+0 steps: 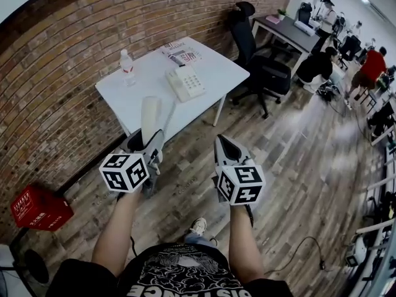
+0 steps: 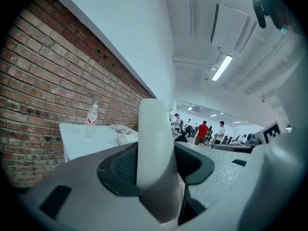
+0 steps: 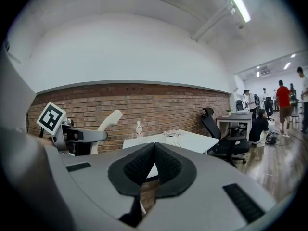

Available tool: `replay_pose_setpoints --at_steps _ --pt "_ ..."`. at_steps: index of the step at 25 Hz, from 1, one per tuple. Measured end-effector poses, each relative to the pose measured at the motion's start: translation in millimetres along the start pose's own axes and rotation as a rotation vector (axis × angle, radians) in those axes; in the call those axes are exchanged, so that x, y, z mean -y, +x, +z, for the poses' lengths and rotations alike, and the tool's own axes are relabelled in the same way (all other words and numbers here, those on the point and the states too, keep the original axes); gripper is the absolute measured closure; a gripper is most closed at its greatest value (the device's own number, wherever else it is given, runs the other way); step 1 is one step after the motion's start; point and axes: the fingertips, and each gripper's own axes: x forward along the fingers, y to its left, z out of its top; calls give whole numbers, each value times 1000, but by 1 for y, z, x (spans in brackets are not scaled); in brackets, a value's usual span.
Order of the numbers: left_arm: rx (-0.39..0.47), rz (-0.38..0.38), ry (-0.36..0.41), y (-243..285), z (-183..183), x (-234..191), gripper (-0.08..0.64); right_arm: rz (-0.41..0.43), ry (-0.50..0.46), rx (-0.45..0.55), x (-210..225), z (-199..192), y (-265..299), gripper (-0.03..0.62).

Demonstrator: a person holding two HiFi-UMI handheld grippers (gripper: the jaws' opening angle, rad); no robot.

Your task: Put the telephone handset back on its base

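The white telephone handset [image 1: 150, 117] stands upright between the jaws of my left gripper [image 1: 150, 143], which is shut on it, well short of the table. In the left gripper view the handset [image 2: 155, 143] fills the middle and hides part of the room. The white telephone base [image 1: 185, 82] with its keypad lies on the white table [image 1: 216, 73] ahead; the base [image 2: 126, 137] also shows small in the left gripper view. My right gripper [image 1: 226, 146] hangs beside the left one, shut and empty, its pads [image 3: 166, 165] pressed together. The handset [image 3: 109, 120] also shows at the left of the right gripper view.
A water bottle [image 1: 126, 65] and papers [image 1: 183, 53] sit on the table. A black office chair [image 1: 257, 60] stands to its right, a red crate [image 1: 39, 208] by the brick wall at left. People work at desks far right. Wooden floor lies between me and the table.
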Motion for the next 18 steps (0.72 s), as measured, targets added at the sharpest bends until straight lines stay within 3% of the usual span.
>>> replay_pose_setpoints --at_steps 8,18 --pt "10 82 -4 65 5 16 345 75 12 4 70 18 33 591" --pt "23 163 -10 91 8 13 345 151 -4 -6 99 22 62 592"
